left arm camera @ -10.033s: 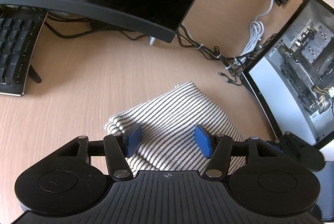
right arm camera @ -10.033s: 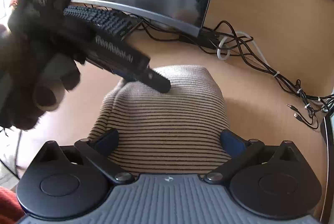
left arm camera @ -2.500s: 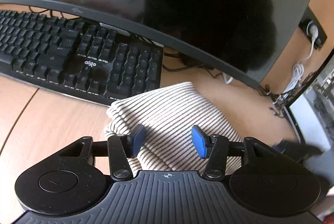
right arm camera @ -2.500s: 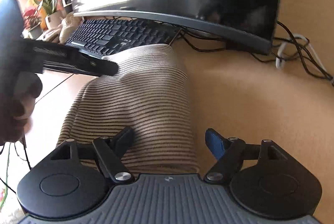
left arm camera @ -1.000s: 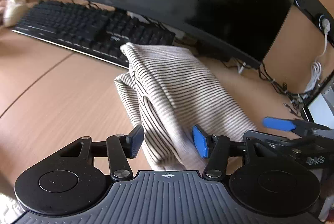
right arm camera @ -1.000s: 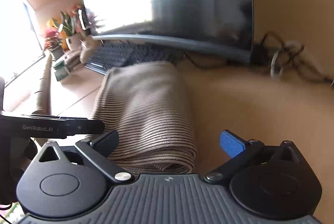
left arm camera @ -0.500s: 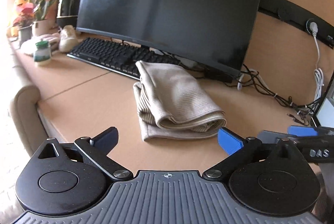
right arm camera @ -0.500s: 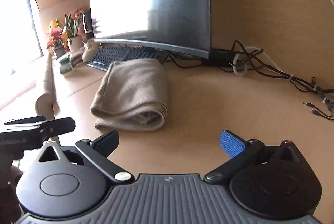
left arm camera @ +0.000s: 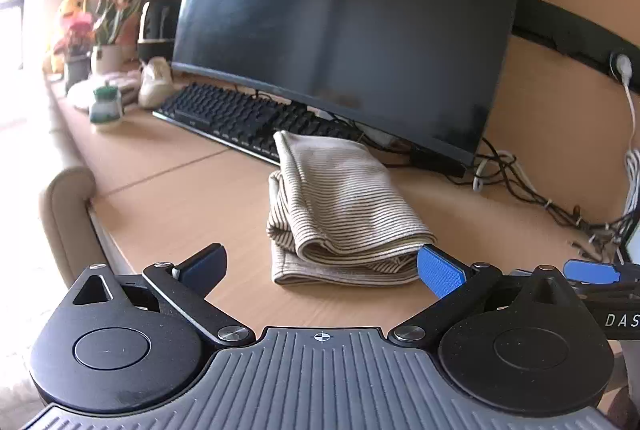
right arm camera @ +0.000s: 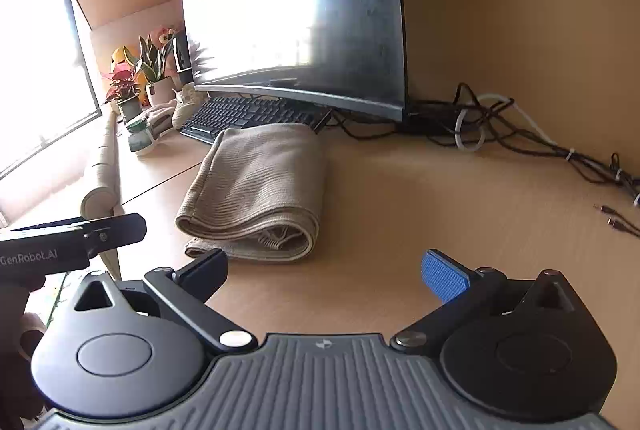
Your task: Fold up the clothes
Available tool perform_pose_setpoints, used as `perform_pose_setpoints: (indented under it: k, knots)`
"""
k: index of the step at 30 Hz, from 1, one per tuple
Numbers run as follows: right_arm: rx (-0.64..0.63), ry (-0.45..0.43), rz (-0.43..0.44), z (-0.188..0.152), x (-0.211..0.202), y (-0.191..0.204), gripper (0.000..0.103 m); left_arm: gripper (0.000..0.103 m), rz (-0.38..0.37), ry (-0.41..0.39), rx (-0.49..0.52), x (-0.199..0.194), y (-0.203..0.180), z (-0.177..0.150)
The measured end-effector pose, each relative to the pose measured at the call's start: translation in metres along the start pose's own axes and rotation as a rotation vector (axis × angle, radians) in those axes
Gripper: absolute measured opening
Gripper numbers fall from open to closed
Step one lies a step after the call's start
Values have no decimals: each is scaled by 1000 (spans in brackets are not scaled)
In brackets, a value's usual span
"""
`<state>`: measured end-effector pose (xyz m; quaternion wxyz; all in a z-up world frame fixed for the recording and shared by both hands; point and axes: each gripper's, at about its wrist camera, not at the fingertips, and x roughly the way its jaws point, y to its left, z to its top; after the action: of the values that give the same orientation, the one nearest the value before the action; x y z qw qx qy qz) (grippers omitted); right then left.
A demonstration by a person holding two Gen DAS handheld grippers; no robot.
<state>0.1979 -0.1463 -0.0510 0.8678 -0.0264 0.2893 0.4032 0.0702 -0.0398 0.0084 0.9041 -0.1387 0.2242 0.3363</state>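
Grippers come first, close to the cameras. The left gripper [left arm camera: 322, 264] has its jaws spread wide; they have just been opening, and nothing is between them. The right gripper [right arm camera: 325, 268] has its jaws spread wide too, and it holds nothing. In the right wrist view, the left gripper pokes in from the left edge, near the desk's front edge. In the left wrist view, a blue pad of the right gripper shows at the right edge.

Just past the fingers lies the folded striped cloth [left arm camera: 340, 205] [right arm camera: 260, 185]. It is beige with thin dark stripes. It lies flat on the wooden desk [left arm camera: 168, 205] [right arm camera: 460, 213], folded over in layers, and the rolled edge faces the cameras. No gripper touches it.

The far end of the cloth is right by a black keyboard [left arm camera: 240, 117] [right arm camera: 248, 111]; I cannot tell if they touch. Behind the keyboard stands a big dark monitor [left arm camera: 344, 37] [right arm camera: 296, 21]. To the right of the monitor, a tangle of cables [left arm camera: 520, 181] [right arm camera: 500, 129] lies on the desk. Far to the left are a small white jar with a green lid [left arm camera: 105, 105] [right arm camera: 140, 135] and some potted plants [left arm camera: 108, 29] [right arm camera: 154, 69].
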Motion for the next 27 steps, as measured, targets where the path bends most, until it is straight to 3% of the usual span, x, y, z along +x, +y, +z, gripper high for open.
perform_pose_setpoints:
  k: [4, 27]
  knots:
    - [-5, 2, 0, -1, 1, 3, 103, 103, 17, 34, 53, 3, -6, -4]
    - [-23, 37, 10, -3, 7, 9, 103, 103, 0, 86, 38, 3, -7, -13]
